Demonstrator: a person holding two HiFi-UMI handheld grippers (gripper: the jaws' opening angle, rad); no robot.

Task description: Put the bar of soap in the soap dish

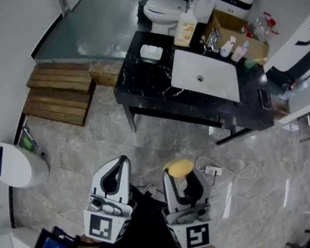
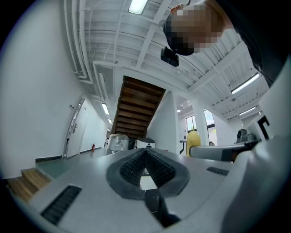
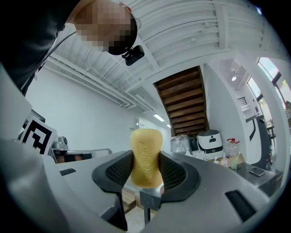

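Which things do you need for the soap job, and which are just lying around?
For the job: bar of soap, right tool gripping it, soap dish.
Just lying about: toilet, sink, orange bottle, cardboard box, wooden steps, floor cable.

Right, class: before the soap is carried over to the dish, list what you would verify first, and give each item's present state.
1. Bar of soap clamped by the right gripper: ok, its fingers press on both sides.
2. Soap seated securely: ok, it stands upright with its top past the fingertips.
3. Left gripper free: ok, shut with nothing in it.
4. Soap dish empty: cannot tell, too small to see.
5. Dish reachable: ok, it sits on the counter, left of the sink.
6. Floor ahead: not ok, a cable lies to the right.
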